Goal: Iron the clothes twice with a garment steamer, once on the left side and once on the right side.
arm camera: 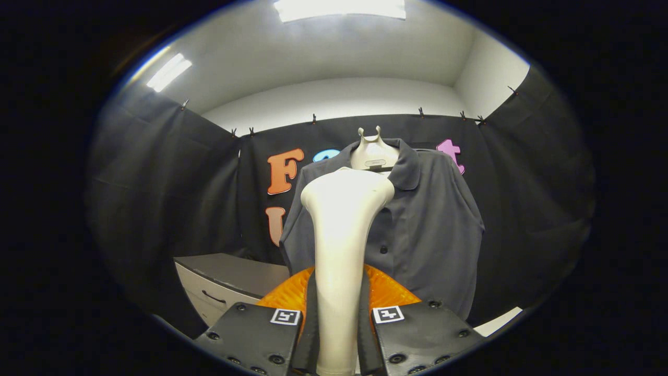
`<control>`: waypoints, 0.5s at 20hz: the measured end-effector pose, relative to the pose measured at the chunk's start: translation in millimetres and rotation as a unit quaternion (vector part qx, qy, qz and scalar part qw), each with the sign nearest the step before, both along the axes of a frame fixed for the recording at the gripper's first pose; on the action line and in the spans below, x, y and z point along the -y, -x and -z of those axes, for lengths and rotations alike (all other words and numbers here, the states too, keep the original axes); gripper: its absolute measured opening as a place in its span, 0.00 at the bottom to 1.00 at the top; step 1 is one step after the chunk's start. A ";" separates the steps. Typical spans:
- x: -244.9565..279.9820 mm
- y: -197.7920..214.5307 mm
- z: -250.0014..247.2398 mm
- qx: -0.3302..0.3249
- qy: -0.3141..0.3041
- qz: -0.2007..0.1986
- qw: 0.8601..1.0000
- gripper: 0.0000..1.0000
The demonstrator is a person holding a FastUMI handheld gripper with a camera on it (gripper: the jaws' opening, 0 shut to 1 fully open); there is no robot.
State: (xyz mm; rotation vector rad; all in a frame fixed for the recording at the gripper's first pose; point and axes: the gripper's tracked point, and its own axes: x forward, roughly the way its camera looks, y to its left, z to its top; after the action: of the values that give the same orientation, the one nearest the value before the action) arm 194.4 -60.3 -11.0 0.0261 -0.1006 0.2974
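A cream garment steamer [340,245] stands upright between my fingers, and my gripper [338,334] is shut on its handle. Its wide head rises above the fingers, and an orange translucent part [389,290] of it shows behind the handle. Beyond the steamer a dark grey short-sleeved shirt [428,224] with buttons hangs on a pale hanger [371,151]. The steamer's head covers the left half of the shirt's front; whether it touches the cloth I cannot tell.
A low grey cabinet with drawers [224,284] stands left of the shirt, against the black cloth wall. A pale surface edge [498,321] shows below the shirt's right side.
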 end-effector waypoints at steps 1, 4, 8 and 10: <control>-2.1 -8.4 3.6 -0.002 -0.001 0.001 1.000 0.37; -5.9 -25.8 11.9 -0.003 -0.001 0.009 1.000 0.37; -13.2 -51.9 25.8 -0.015 -0.004 0.011 1.000 0.37; -16.5 -69.9 31.9 -0.021 -0.007 0.014 1.000 0.37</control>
State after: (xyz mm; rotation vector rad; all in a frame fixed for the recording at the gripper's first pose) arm 264.3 -43.8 -42.9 0.0441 -0.0618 0.2679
